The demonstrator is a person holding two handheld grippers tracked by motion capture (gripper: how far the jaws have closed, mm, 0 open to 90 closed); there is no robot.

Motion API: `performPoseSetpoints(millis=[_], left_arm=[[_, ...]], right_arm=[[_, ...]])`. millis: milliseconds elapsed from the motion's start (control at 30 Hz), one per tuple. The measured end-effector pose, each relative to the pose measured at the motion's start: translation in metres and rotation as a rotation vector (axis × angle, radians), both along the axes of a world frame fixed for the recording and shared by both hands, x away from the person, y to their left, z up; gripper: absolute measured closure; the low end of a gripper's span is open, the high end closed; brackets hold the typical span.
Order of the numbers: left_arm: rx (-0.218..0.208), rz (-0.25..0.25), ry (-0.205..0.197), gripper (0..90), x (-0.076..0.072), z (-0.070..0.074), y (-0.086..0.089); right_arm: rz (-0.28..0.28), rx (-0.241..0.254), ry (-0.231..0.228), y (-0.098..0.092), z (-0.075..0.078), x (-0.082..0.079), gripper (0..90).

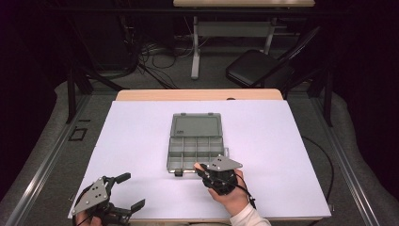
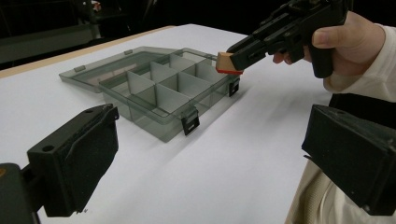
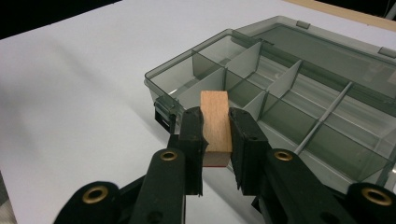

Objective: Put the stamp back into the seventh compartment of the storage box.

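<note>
We see the right tongs pinching a wooden block, long axis pointing over the open organizer box's near right compartment; left tongs, spread, wait near-left.

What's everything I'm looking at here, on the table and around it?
Box: one, clear grey plastic with dividers, lid open flat, middle of the table.
Block: one, wood with a red underside, held over the box's near edge.
Table: one, white top with a wooden far edge.
Chair: one, black, on the floor beyond the table.
Cables: several, dark, on the floor at the back.
Right gripper: one, black, jaws shut on the block.
Left gripper: one, black, jaws open, at the table's near left edge.
Hand: one, in a white sleeve, holding the right gripper.
</note>
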State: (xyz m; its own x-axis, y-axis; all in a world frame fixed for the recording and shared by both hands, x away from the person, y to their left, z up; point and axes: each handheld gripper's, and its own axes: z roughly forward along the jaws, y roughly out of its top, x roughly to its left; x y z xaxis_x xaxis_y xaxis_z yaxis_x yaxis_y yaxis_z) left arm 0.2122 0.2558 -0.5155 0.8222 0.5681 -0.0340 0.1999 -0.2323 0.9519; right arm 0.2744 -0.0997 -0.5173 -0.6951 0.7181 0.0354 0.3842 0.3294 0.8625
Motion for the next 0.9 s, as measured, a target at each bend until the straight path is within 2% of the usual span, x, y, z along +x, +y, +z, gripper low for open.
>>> performPoseSetpoints(millis=[900], left_arm=[[-0.005,-0.002,-0.002,3.4,0.0,0.0,0.0]], right_arm=[[-0.047,0.045,-0.037,-0.016,0.017,0.003,76.1]])
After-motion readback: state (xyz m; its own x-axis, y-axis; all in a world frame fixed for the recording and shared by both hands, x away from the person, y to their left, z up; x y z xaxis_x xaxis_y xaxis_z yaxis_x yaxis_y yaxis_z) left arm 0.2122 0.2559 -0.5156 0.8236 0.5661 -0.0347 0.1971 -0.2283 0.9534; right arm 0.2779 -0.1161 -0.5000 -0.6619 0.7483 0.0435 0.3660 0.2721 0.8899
